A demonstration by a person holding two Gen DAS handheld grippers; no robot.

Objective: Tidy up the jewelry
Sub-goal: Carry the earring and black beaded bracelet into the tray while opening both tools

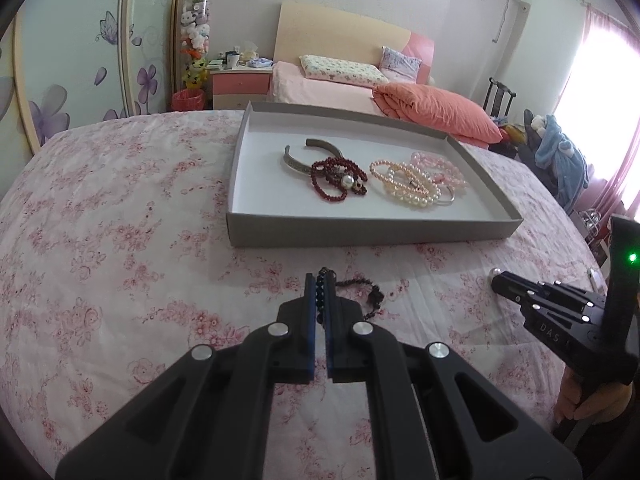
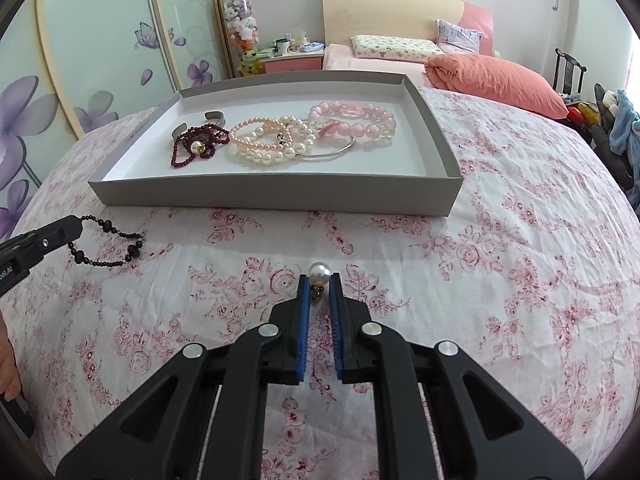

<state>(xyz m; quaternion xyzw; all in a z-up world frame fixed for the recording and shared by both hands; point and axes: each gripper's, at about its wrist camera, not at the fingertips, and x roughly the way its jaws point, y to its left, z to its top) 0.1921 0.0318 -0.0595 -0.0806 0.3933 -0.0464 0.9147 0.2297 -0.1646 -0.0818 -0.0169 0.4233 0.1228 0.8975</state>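
Observation:
A shallow grey tray [image 1: 360,232] [image 2: 272,196] sits on the floral cloth. In it lie a metal cuff [image 1: 296,160], a dark red bead string [image 1: 336,180] [image 2: 196,146], pearl bracelets [image 1: 408,184] [image 2: 268,140] and pink bead bracelets [image 1: 440,164] [image 2: 352,120]. My left gripper [image 1: 320,278] [image 2: 74,224] is shut on a black bead bracelet [image 1: 360,296] [image 2: 108,244], which trails on the cloth in front of the tray. My right gripper [image 2: 319,278] [image 1: 496,278] is shut on a pearl earring [image 2: 319,272], in front of the tray's near wall.
The cloth-covered surface [image 1: 120,240] [image 2: 520,260] curves off at both sides. Behind it are a pink bed [image 1: 340,88], an orange quilt [image 2: 496,76], a nightstand [image 1: 240,84] and flowered wardrobe doors [image 2: 100,60]. A chair with clothes [image 1: 560,152] stands at the right.

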